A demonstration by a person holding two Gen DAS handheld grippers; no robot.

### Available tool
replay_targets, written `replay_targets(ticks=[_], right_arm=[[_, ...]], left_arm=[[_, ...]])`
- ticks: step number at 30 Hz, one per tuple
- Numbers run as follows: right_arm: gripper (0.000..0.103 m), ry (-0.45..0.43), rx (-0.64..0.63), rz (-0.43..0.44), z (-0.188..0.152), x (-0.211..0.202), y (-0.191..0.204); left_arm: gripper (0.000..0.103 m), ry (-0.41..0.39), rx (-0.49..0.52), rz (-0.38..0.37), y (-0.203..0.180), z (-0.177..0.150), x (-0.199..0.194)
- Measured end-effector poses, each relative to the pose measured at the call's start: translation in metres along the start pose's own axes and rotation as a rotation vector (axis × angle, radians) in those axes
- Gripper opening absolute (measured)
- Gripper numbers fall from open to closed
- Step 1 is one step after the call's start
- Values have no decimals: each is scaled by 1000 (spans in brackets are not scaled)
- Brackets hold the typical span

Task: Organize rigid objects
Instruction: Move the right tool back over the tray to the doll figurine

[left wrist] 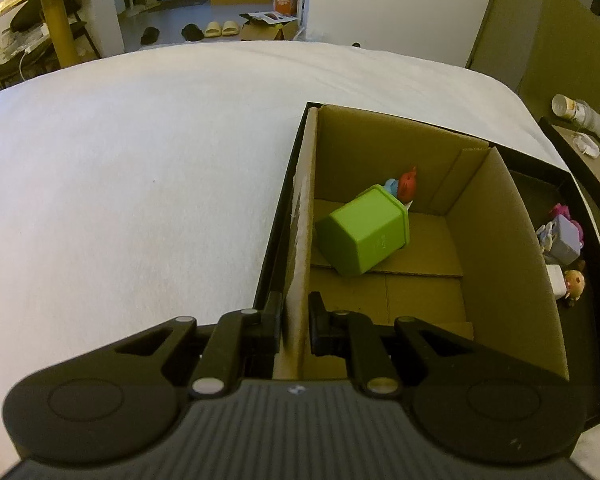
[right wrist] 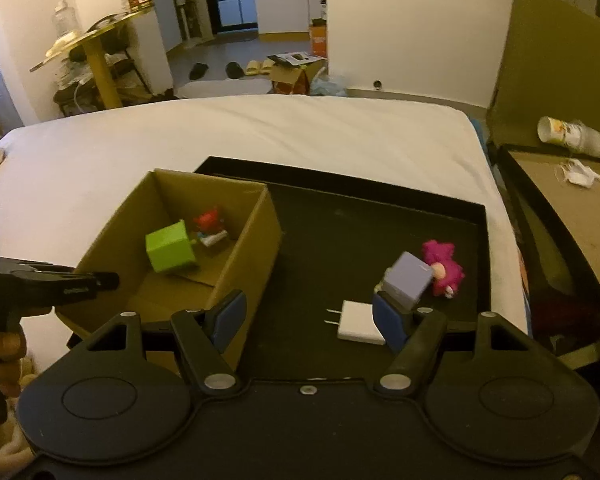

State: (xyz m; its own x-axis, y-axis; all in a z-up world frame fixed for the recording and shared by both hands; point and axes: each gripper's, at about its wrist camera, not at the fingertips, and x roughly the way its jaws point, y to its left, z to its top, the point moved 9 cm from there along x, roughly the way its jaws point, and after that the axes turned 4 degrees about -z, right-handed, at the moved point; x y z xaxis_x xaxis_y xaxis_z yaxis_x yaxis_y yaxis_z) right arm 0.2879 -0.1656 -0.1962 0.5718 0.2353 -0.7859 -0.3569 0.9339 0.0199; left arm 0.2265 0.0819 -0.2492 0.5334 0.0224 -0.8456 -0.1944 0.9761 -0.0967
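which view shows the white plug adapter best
The right wrist view. The white plug adapter lies flat on the black tray, unobstructed, with both prongs visible, between the open fingers of the right gripper. In the left wrist view only a white corner shows past the cardboard box wall.

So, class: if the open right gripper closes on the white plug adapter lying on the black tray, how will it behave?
The white plug adapter looks stiff and probably light. Lying flat, it should slide, not roll. Its smooth faces may slip on the black tray.
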Motion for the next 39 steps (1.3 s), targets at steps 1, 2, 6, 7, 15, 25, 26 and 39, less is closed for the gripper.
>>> replay_targets(ticks=[1,2,6,7,15,25,26,39], right_arm=[[70,4,1,-10,-2,1,-3],[70,10,2,-21,-3,4,-6],[69,1,8,-66,-5,5,-19],[69,1,5,-83,-6,7,-23],[68,21,55,-110,-14,21,-46],[66,42,100,-138,-24,44,-65],[66,44,101,-137,-25,46,-66],[59,82,149,-152,-36,77,-85]], left_arm=[[12,0,1,2,0,0,0],[12,0,0,2,-1,0,1],[12,4,4,7,-2,0,2],[12,6,4,9,-3,0,2],[12,12,-1,10,-4,-1,6],[12,15,1,16,-6,-1,10],[12,14,-3,14,-6,-1,10],[12,16,-17,1,-2,-1,9]])
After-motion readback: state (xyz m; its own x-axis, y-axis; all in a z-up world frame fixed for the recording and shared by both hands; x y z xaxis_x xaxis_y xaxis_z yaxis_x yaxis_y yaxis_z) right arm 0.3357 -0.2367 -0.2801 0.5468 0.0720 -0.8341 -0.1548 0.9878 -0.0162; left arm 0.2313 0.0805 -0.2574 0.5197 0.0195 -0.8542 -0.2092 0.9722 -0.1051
